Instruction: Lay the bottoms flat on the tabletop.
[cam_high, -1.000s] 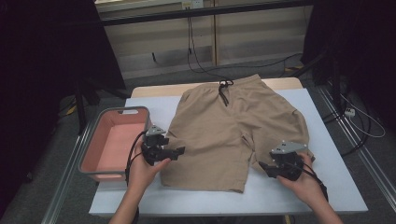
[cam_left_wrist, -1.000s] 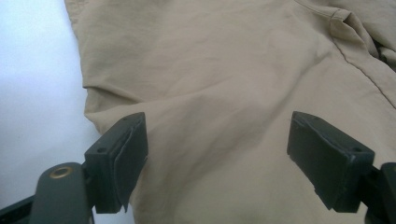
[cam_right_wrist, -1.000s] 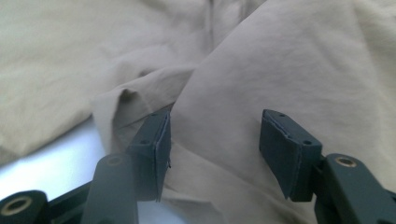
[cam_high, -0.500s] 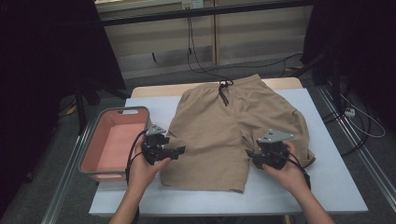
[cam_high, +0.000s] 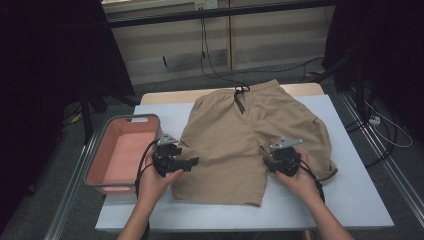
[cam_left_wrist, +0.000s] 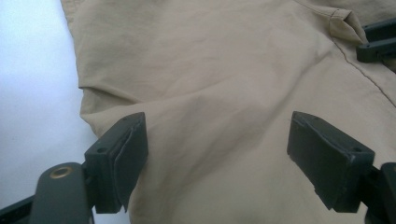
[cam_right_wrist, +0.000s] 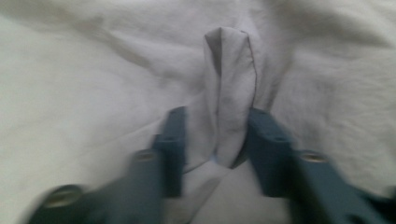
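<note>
From where I stand, nothing here can be read: no lettering, label, brand or number shows on anything in the room.

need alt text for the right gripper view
Blurred close-up of the right gripper, its two dark jaws just closing around a raised fold of the pale tan cloth shorts. Whether the pads press the fold yet cannot be told. Creased cloth lies all around them.

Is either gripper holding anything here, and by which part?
The right gripper has just been closing on a raised fold of the tan shorts near the crotch seam; a firm pinch cannot be told. The left gripper stands open, holding nothing.
</note>
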